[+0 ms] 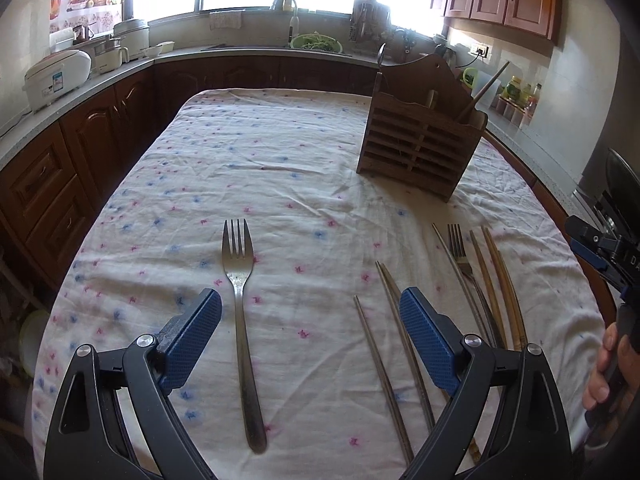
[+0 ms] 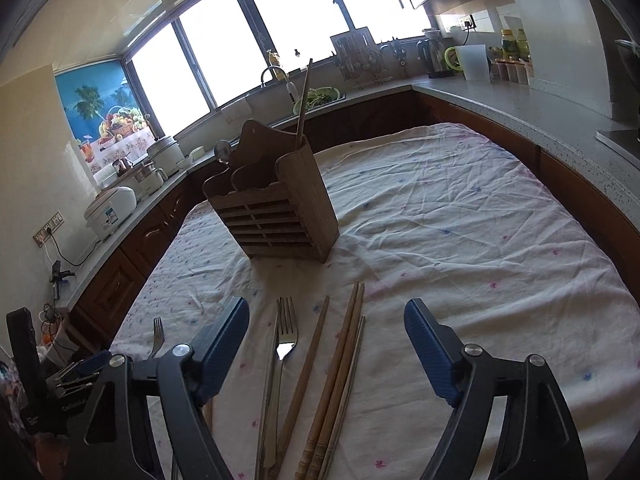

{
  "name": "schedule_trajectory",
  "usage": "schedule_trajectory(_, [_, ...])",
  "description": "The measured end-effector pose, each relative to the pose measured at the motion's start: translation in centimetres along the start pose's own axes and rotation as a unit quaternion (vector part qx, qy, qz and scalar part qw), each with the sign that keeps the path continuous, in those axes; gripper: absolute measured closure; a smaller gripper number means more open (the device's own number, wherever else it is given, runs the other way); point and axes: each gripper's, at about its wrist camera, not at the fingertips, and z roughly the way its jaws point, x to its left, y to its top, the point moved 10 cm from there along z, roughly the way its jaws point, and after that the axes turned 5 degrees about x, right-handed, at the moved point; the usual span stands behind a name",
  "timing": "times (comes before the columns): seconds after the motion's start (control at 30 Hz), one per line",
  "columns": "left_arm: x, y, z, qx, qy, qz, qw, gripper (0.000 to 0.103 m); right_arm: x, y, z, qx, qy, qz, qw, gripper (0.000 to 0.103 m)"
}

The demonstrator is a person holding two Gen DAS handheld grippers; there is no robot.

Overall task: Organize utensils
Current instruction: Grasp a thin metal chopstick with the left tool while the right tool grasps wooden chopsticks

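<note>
A steel fork (image 1: 240,312) lies on the flowered tablecloth (image 1: 280,168) between the fingers of my left gripper (image 1: 310,304), which is open and empty above it. To its right lie several chopsticks (image 1: 392,340) and a second fork (image 1: 460,256). A wooden slatted utensil holder (image 1: 420,148) stands further back with a chopstick in it. In the right wrist view my right gripper (image 2: 326,316) is open and empty above the second fork (image 2: 286,336) and the chopsticks (image 2: 340,360). The holder (image 2: 276,208) stands beyond them. The first fork (image 2: 157,336) shows at the left.
Kitchen counters (image 1: 80,80) with rice cookers wrap around the table on three sides. A sink with a green bowl (image 1: 318,42) is at the back. The right gripper's body and the hand holding it (image 1: 612,360) are at the right edge of the left wrist view.
</note>
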Motion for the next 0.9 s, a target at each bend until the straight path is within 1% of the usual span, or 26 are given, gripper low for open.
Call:
schedule_trajectory(0.03, [-0.1, -0.2, 0.1, 0.004, -0.004, 0.0, 1.0, 0.011, 0.3, -0.2, 0.4, 0.008, 0.001, -0.003, 1.0, 0.038])
schedule_trajectory(0.07, [-0.3, -0.3, 0.2, 0.008, -0.009, 0.001, 0.9999, 0.011, 0.5, -0.4, 0.9, 0.016, 0.002, -0.005, 1.0, 0.046])
schedule_trajectory(0.1, [-0.5, -0.4, 0.4, 0.012, -0.012, 0.002, 0.9999, 0.012, 0.7, -0.6, 1.3, 0.024, 0.003, -0.008, 1.0, 0.051])
schedule_trajectory(0.13, [-0.7, -0.5, 0.5, 0.015, -0.014, 0.005, 0.9998, 0.015, 0.9, -0.8, 1.8, 0.031, 0.005, -0.01, 0.999, 0.054])
schedule_trajectory(0.17, [-0.9, -0.7, 0.8, 0.021, -0.017, 0.008, 0.9996, 0.018, 1.1, -0.9, 2.2, 0.037, 0.008, -0.011, 0.999, 0.059])
schedule_trajectory(0.2, [-1.2, -0.8, 1.1, 0.029, -0.021, 0.012, 0.9993, 0.022, 1.3, -1.2, 2.6, 0.044, 0.009, -0.013, 0.999, 0.064])
schedule_trajectory(0.3, [-1.9, -1.2, 2.1, 0.049, -0.027, 0.021, 0.9982, 0.034, 1.8, -1.7, 4.0, 0.065, 0.011, -0.019, 0.998, 0.072])
schedule_trajectory(0.43, [-2.7, -2.0, 3.5, 0.079, -0.038, 0.028, 0.9958, 0.05, 2.0, -2.5, 5.9, 0.091, 0.008, -0.025, 0.995, 0.076])
schedule_trajectory(0.47, [-2.8, -2.1, 3.8, 0.085, -0.039, 0.03, 0.9952, 0.052, 2.0, -2.6, 6.4, 0.096, 0.006, -0.026, 0.995, 0.077])
schedule_trajectory(0.6, [-3.3, -2.7, 5.0, 0.11, -0.045, 0.035, 0.9923, 0.072, 1.6, -3.0, 8.1, 0.116, -0.002, -0.029, 0.993, 0.081])
schedule_trajectory(0.63, [-3.4, -2.9, 5.3, 0.116, -0.047, 0.036, 0.9915, 0.073, 1.5, -3.1, 8.5, 0.121, -0.004, -0.029, 0.992, 0.081])
schedule_trajectory(0.77, [-3.9, -2.8, 5.7, 0.117, -0.039, 0.056, 0.9907, 0.073, 1.3, -3.2, 10.3, 0.139, -0.013, -0.035, 0.99, 0.082])
schedule_trajectory(0.83, [-4.2, -2.6, 6.0, 0.118, -0.037, 0.067, 0.99, 0.073, 1.1, -3.2, 11.2, 0.145, -0.025, -0.043, 0.988, 0.083])
schedule_trajectory(0.87, [-4.3, -2.6, 6.2, 0.118, -0.035, 0.072, 0.9898, 0.073, 1.1, -2.9, 11.5, 0.141, -0.032, -0.051, 0.988, 0.086])
schedule_trajectory(0.9, [-4.4, -2.5, 6.3, 0.117, -0.032, 0.078, 0.9896, 0.074, 1.2, -2.7, 11.8, 0.142, -0.039, -0.058, 0.987, 0.086])
